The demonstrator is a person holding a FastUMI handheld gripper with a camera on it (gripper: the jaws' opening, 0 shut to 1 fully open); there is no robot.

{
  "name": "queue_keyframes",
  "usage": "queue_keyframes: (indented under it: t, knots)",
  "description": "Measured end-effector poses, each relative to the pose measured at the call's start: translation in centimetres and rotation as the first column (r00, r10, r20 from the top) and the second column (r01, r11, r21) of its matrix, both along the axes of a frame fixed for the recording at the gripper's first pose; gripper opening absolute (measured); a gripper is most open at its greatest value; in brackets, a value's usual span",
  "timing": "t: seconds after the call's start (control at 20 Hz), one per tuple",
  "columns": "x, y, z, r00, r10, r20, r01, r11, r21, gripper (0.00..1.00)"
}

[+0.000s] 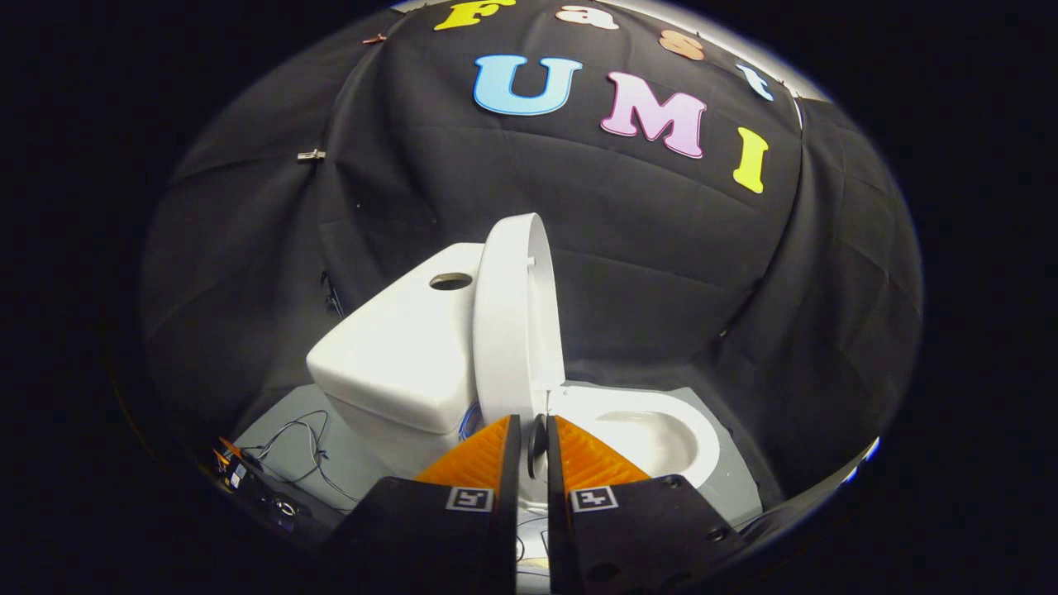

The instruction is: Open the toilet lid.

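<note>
The white toilet lid (517, 330) stands upright, tilted back toward the tank (397, 355). Its free end is at the top and its lower side edge runs down into the narrow gap between my fingers. My gripper (536, 426) sits at that lower edge, with both orange fingers (479, 454) close together and pinching the lid's rim. A dark oval patch shows in the gap between them. Just beyond the fingers lies the open bowl with its seat ring (653, 438) uncovered.
The toilet stands on a grey floor pad (281, 430). Thin black cables (302, 450) and a small device (248, 479) lie on it beside the tank. The tank top has a round hole (450, 282). Black cloth walls close in behind and on both sides.
</note>
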State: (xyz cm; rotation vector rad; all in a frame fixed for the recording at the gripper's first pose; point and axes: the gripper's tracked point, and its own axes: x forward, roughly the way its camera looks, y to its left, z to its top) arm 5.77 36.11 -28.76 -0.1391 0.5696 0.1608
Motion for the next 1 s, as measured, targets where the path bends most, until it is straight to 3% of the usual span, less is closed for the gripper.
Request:
queue_keyframes:
  t: [0.15,0.3,0.4,0.7,1.0]
  knots:
    - [-0.1,0.3,-0.5,1.000,0.027,-0.014,-0.027,1.000,0.005,0.35]
    - [-0.3,0.1,-0.3,1.000,0.025,-0.013,-0.025,1.000,0.012,0.76]
    - [-0.2,0.0,0.2,1.000,0.025,0.000,-0.025,1.000,0.010,0.91]
    - [0.0,-1.0,1.8,1.000,0.012,0.022,-0.013,0.999,0.040,0.99]
    - [1.0,-3.0,6.0,0.996,0.003,0.084,-0.010,0.997,0.079,0.99]
